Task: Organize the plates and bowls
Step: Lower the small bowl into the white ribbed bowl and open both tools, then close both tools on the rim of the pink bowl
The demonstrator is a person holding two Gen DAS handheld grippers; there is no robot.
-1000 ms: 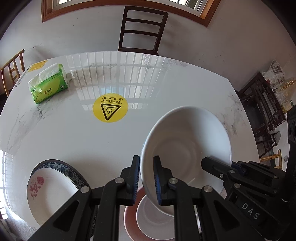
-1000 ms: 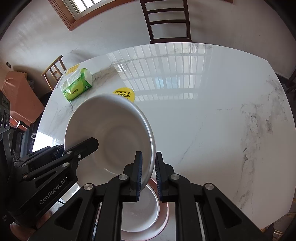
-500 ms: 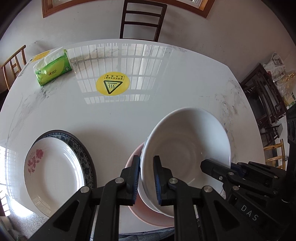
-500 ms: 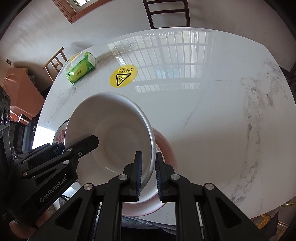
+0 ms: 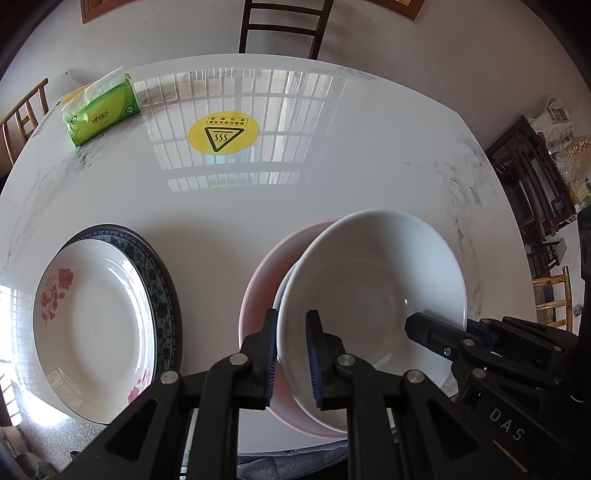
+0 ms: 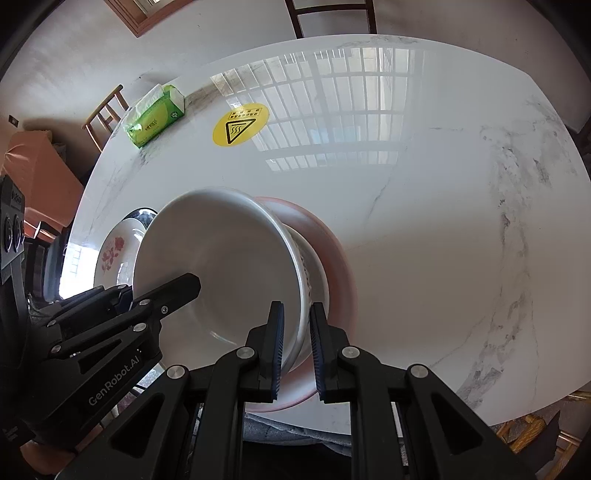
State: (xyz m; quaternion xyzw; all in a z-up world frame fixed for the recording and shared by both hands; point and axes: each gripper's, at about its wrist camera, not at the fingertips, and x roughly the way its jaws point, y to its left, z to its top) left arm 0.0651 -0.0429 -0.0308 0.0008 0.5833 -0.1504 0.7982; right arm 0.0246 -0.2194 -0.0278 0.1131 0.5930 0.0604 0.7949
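Note:
A large white bowl (image 5: 373,291) (image 6: 221,258) is held by both grippers at once. My left gripper (image 5: 291,354) is shut on its left rim and my right gripper (image 6: 297,347) is shut on its right rim. The bowl sits low over a smaller white bowl (image 6: 314,277) that rests in a pink plate (image 5: 258,288) (image 6: 332,251) near the table's front edge. To the left, a rose-patterned white plate (image 5: 92,325) (image 6: 114,251) lies on a dark blue-rimmed plate (image 5: 162,280).
The white marble table (image 5: 295,192) carries a green tissue pack (image 5: 99,110) at the far left and a yellow round heat sticker (image 5: 223,133). A wooden chair (image 5: 280,26) stands behind the table. Dark furniture (image 5: 532,177) is at the right.
Both grippers have come down and back toward the table's front edge with the white bowl. The bowl has gone from hanging above the pink plate to sitting low over the smaller bowl.

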